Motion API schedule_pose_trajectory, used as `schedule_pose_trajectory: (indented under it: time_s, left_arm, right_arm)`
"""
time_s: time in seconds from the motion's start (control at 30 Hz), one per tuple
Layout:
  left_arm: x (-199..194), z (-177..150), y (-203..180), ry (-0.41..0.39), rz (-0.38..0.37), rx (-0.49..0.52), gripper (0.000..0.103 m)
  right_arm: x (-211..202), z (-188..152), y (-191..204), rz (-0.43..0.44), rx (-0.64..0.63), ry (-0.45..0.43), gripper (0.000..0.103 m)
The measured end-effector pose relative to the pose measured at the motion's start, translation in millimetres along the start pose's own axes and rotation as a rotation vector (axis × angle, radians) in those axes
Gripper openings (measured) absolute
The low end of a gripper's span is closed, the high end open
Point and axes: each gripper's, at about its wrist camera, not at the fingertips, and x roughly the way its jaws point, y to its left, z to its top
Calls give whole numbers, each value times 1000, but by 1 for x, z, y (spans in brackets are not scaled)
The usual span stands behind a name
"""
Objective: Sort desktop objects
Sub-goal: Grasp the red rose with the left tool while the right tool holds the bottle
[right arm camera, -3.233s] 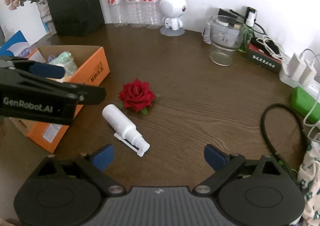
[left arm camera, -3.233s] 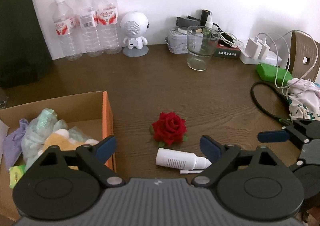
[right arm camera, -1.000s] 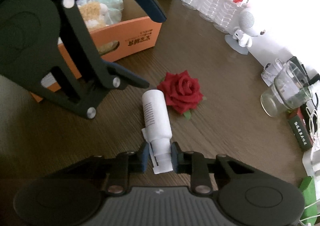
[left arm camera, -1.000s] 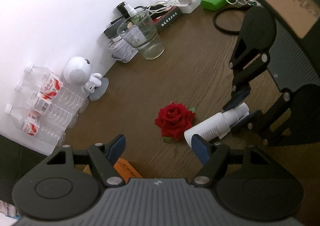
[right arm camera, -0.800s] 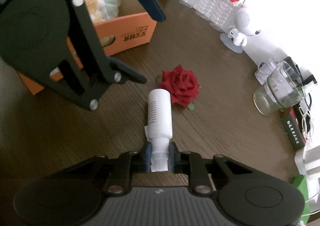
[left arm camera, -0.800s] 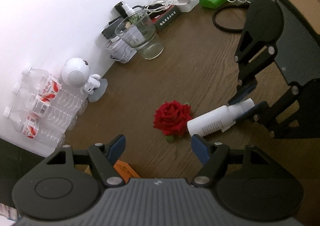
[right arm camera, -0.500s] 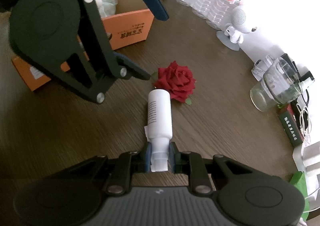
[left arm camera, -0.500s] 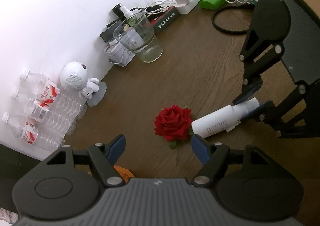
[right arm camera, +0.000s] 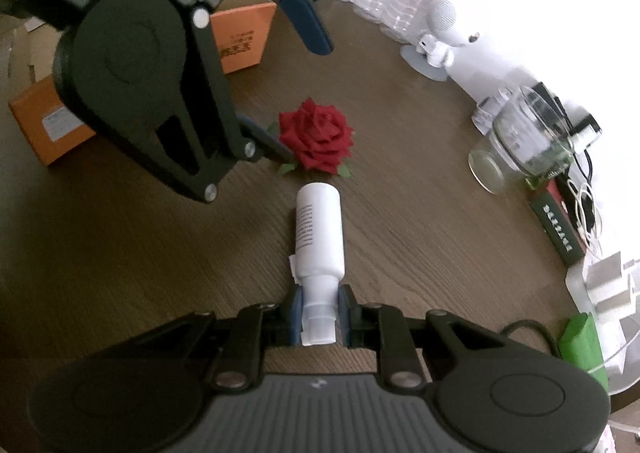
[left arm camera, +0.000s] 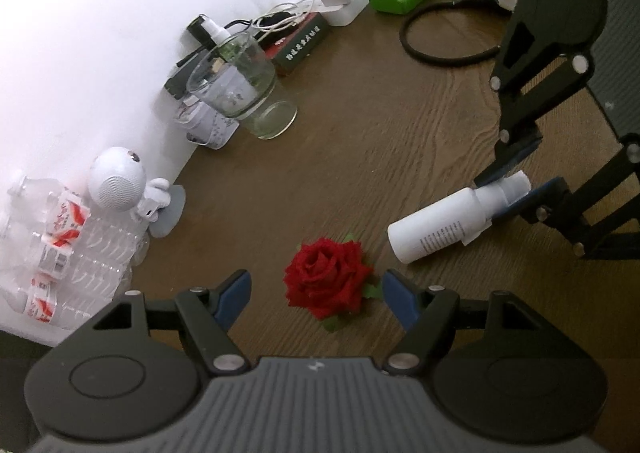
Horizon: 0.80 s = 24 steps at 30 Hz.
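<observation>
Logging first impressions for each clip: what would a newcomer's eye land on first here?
The red rose on the dark wooden table, framed by the open left gripper. Beside it, the white bottle, its neck clamped in the right gripper. An orange box stands behind the left gripper.

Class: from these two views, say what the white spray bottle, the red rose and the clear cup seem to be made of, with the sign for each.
White spray bottle: likely matt plastic, opaque. Red rose: probably fabric, with stiff dull petals. Clear cup: glass or clear plastic; it is see-through and glossy.
</observation>
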Motion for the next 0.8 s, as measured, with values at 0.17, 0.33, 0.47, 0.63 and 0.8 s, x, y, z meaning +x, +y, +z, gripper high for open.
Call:
schedule_pose_trajectory:
  time_s: [0.17, 0.33, 0.47, 0.63, 0.8]
  left_arm:
    - [13, 8, 1, 21, -15, 4, 76]
    - [27, 13, 3, 50, -57, 2, 77]
    - [40, 13, 3, 88, -66, -3, 77]
    - [43, 14, 8, 113, -105, -40, 37]
    - [27, 12, 9, 83, -112, -82, 32]
  right_arm:
    - [0, -4, -4, -2, 20, -5, 17]
    - [-1, -8, -8, -23, 49, 3, 17]
    - [-1, -9, -10, -22, 55, 0, 17]
    - [0, -9, -11, -21, 61, -5, 17]
    - [0, -9, -12, -21, 67, -7, 17]
